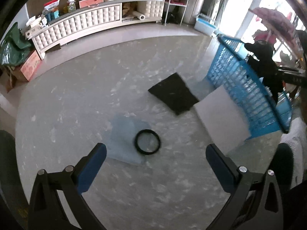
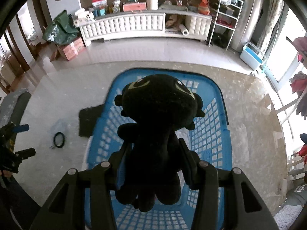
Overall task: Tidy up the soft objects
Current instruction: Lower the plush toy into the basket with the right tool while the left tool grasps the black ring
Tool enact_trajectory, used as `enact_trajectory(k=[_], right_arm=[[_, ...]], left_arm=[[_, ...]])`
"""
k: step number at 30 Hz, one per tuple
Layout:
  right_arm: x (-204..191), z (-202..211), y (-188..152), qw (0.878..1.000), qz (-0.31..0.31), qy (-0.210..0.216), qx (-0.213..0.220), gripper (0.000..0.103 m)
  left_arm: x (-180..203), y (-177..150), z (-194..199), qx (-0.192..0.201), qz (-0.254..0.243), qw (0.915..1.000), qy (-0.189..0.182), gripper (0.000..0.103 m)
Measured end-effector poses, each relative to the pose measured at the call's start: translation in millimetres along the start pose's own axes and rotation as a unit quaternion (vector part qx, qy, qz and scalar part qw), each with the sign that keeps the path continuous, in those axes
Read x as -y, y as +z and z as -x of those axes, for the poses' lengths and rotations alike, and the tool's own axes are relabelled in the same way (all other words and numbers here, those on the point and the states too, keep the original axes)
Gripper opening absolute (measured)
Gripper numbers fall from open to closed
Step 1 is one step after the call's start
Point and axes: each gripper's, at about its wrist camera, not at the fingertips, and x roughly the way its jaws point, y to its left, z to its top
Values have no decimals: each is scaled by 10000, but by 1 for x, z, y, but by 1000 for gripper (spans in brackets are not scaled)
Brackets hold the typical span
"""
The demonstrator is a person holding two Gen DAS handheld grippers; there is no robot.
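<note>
Right wrist: fingers [image 2: 184,147] around plush toy [image 2: 159,122].

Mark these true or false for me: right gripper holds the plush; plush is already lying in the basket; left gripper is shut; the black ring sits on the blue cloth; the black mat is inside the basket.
1. The right gripper clamps the black plush toy. True.
2. The plush lies in the blue plastic lattice basket. False: it is held above it.
3. The left gripper is shut. False: its fingers stand wide apart, holding nothing.
4. The black ring rests on the pale blue cloth. True.
5. The black square mat is inside the basket. False: it lies on the table beside it.
</note>
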Motion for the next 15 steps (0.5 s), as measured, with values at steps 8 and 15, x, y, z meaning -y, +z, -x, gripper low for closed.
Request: enact_trajectory(k=[8,15], right_arm=[[1,-24,6,9992,15,-83,-383,46],[9,-24,6,9989,-59,-99,-460,47]], left_arm=[[-12,10,-46,-336,-365,9987,104,102],[-10,6,-79,-662,-595,9958,200,91]])
